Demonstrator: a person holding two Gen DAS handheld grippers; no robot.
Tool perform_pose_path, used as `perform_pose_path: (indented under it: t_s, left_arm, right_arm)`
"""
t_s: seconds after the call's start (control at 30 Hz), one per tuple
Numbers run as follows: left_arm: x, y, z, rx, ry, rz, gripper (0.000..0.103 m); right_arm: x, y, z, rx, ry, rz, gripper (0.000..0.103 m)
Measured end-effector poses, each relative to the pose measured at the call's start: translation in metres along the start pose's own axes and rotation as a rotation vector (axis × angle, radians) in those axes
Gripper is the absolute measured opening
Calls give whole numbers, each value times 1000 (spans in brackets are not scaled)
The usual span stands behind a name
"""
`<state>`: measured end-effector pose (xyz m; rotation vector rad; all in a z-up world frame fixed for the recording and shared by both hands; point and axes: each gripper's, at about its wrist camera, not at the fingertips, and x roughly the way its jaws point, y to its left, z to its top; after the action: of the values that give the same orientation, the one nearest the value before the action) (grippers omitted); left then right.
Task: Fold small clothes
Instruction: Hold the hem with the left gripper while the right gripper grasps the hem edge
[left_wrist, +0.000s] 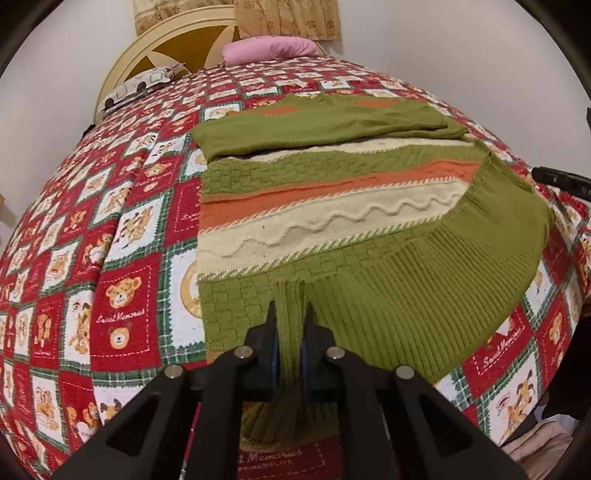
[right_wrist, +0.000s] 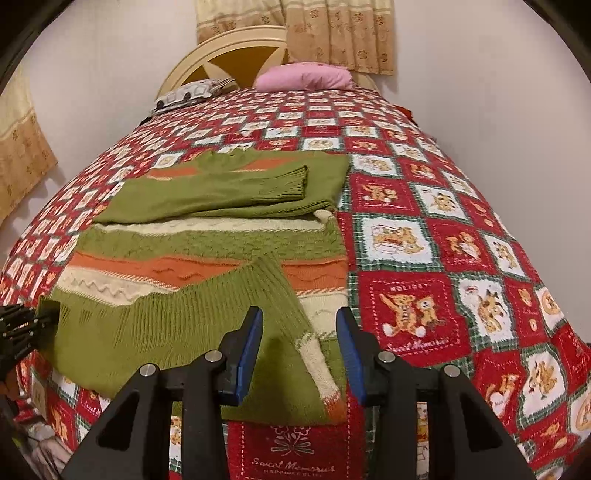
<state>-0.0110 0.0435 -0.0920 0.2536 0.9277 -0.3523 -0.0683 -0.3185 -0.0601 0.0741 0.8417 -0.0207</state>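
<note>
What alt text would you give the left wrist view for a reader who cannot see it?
The left gripper is shut on the ribbed green hem of a striped knit sweater lying on a red teddy-bear quilt. Its sleeves are folded across the chest, and a pink pillow sits by the headboard.

The left gripper (left_wrist: 290, 314) sits low and level, its two black fingers drawn nearly together and pinching the ribbed hem of the sweater (left_wrist: 332, 206) between the blue pads. The right gripper (right_wrist: 299, 325) hovers beside it with jaws spread wide, blue-lined fingers (right_wrist: 249, 347) gripping nothing.
</note>
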Motion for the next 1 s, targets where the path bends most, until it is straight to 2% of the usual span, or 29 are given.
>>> perform_pose_path:
  t_s: [0.07, 0.2, 0.37, 0.43, 0.5, 0.6, 0.7, 0.87, 1.0]
  left_arm:
    - [0, 0, 0, 1, -5, -8, 10]
    - [1, 3, -1, -15, -18, -34, 10]
    - [3, 15, 0, -91, -29, -144, 15]
    - [5, 17, -1, -107, -36, -169, 15]
    - [5, 16, -3, -102, -49, -180, 13]
    - [3, 17, -2, -110, -61, -206, 6]
    - [-4, 22, 1, -143, -81, -250, 5]
    - [-14, 32, 21, -181, -117, -289, 5]
    - [-15, 45, 41, -228, -140, -301, 5]
  right_arm:
    - [5, 6, 3, -35, 6, -7, 58]
    - [19, 16, 11, -92, 9, 12, 58]
    - [51, 32, 17, -166, 52, 23, 58]
    - [61, 39, 13, -207, 65, 21, 53]
    - [61, 46, 9, -241, 43, 14, 29]
    - [53, 49, 9, -241, 40, -28, 11]
    - [35, 46, 11, -205, 0, -26, 10]
    - [-2, 32, 22, -91, -96, -10, 10]
    - [-18, 31, 34, -62, -151, -21, 10]
